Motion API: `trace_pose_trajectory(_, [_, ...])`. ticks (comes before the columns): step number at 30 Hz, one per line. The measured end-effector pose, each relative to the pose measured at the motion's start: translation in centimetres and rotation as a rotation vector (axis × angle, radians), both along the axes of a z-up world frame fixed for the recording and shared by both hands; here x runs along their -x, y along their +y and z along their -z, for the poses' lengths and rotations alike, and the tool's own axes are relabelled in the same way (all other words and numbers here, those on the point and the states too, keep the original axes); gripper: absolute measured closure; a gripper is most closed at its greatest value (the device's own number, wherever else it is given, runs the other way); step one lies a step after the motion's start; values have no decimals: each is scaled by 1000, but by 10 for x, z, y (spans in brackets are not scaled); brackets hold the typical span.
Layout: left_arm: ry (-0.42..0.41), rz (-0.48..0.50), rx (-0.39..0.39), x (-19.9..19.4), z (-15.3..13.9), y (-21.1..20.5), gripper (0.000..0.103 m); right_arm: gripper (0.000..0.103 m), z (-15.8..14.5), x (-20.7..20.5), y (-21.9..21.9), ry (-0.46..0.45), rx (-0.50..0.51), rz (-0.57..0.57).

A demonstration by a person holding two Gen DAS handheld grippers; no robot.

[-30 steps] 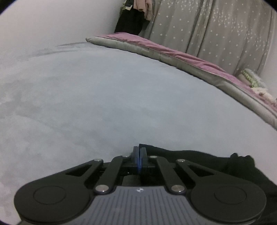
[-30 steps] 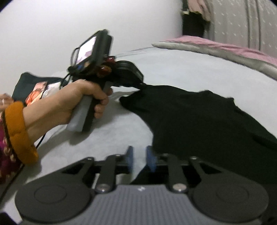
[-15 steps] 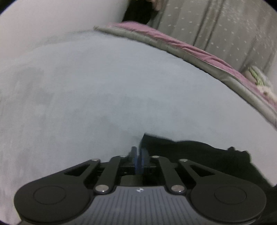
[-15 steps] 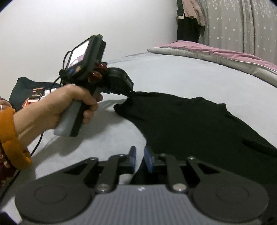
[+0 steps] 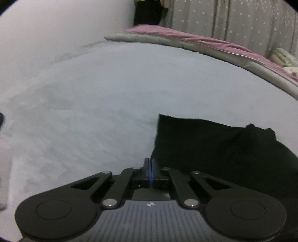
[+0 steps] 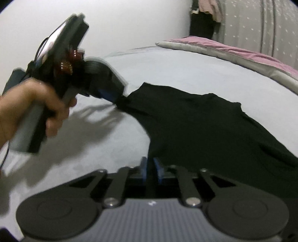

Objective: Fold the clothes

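Note:
A black garment point(image 6: 195, 126) lies spread on the pale grey bed sheet point(image 6: 167, 70). A person's hand point(image 6: 37, 104) holds my left gripper point(image 6: 111, 97), which is shut on the garment's far left corner and blurred. In the left wrist view the left gripper point(image 5: 150, 162) has its pads pressed together, with the black garment point(image 5: 214, 149) just to the right. My right gripper point(image 6: 150, 164) is at the garment's near edge. Its jaws are closing, with the hem between the blue pads and only a narrow gap left.
A grey and pink quilt point(image 5: 204, 44) lies along the far side of the bed sheet point(image 5: 111, 93). Behind it hangs a starred grey curtain point(image 5: 232, 22), with dark clothes point(image 5: 147, 13) in the corner. A white wall is at the left.
The left gripper has swung up and nearer the right camera, tugging the garment's corner with it. The right gripper's pads have drawn much closer together on the hem.

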State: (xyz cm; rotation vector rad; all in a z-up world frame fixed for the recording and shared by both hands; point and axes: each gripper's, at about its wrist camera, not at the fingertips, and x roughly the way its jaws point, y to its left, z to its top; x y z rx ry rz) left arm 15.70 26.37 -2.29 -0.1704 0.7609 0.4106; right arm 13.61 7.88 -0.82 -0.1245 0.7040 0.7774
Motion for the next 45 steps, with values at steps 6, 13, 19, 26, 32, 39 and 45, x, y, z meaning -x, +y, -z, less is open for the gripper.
trace_pose_trajectory(6, [140, -25, -67, -10, 0, 5, 98, 96, -3, -15, -18, 126, -162, -22])
trace_pose_trajectory(13, [-49, -75, 98, -12, -29, 15, 85, 54, -2, -22, -23, 133, -189, -14])
trace_pose_trajectory(19, [-161, 58, 323, -40, -12, 9, 85, 55, -7, -38, -61, 168, -329, 79])
trace_pose_trajectory(26, [-202, 112, 450, -60, 24, 18, 85, 55, -5, -70, -105, 247, -429, 245])
trace_pose_trajectory(32, [-207, 156, 459, -64, 31, 24, 85, 55, -9, -125, -113, 337, -476, 317])
trace_pose_trajectory(39, [-191, 211, 427, -63, 27, 17, 85, 58, 11, -181, -106, 433, -521, 377])
trace_pose_trajectory(45, [-202, 215, 444, -60, 30, 19, 85, 67, 31, -204, -90, 494, -560, 377])
